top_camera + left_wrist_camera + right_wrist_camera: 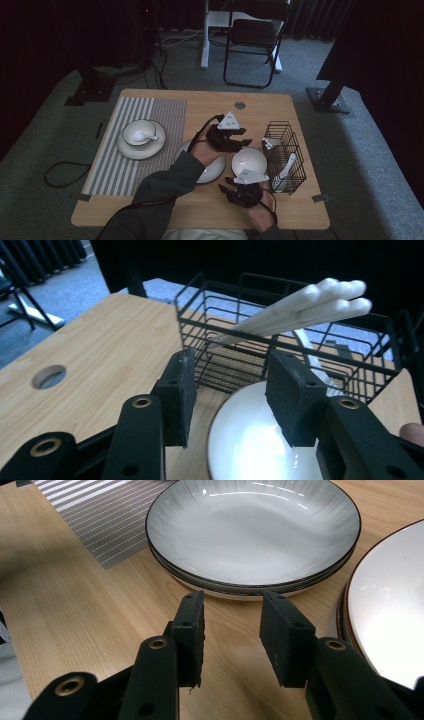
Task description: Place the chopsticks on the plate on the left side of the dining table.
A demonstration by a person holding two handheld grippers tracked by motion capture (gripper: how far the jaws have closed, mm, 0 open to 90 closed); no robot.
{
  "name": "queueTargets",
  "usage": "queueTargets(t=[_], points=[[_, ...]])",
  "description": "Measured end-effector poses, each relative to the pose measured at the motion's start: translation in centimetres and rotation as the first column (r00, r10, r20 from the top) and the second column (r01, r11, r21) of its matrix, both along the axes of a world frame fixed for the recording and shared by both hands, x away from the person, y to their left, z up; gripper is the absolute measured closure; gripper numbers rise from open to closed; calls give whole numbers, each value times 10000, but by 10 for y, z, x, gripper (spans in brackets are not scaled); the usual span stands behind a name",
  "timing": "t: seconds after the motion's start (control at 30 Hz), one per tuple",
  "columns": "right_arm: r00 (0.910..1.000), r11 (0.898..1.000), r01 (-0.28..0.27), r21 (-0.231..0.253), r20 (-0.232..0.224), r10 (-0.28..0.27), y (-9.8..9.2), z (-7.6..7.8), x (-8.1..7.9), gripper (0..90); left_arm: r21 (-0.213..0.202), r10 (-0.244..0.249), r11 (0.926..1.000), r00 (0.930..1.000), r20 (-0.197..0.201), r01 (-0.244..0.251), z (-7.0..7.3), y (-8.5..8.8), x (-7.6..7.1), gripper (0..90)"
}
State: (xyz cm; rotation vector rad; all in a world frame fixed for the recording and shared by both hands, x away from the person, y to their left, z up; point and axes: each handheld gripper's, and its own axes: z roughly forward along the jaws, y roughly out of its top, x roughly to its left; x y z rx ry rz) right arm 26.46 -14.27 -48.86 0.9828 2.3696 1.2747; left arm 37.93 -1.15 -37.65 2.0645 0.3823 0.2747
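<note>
Lying on the bench [165, 97], between the left claw [231, 390] and the right claw [231, 632]: a white bowl [248, 161], just beside the wire basket [286, 150]. Hovering over the bowl's near rim, left claw gaping wide, gripping nothing, pointing toward the basket and its white chopsticks [300, 307]. Resting low over bare wood, right claw standing roughly half open, holding nothing, facing the stacked grey plates [252, 535], bowl at its side.

The left gripper [231, 390] hangs with jaws apart over a white bowl [260, 440]; at twelve o'clock, a black wire basket [240, 340] holds white chopsticks [310, 305].
</note>
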Motion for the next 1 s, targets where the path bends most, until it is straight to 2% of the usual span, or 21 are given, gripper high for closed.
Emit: queueTargets(t=[0.37,0.7,0.8,1.0], points=[[10000,10000,-3,17,81,3,-1,0,0,614,25,-417,9991,9991,103,417,1,-22,-5,571],[10000,10000,20,61,52,-21,-1,-1,1,609,-136,-432,9990,9990,92,433,3,-31,-2,594],[10000,10000,39,88,41,-40,-2,0,1,608,-183,-381,9991,9992,74,382,3,-34,0,617],[10000,9999,17,102,57,-17,-1,0,1,607,-291,-154,9995,9999,-74,152,3,-39,7,720]])
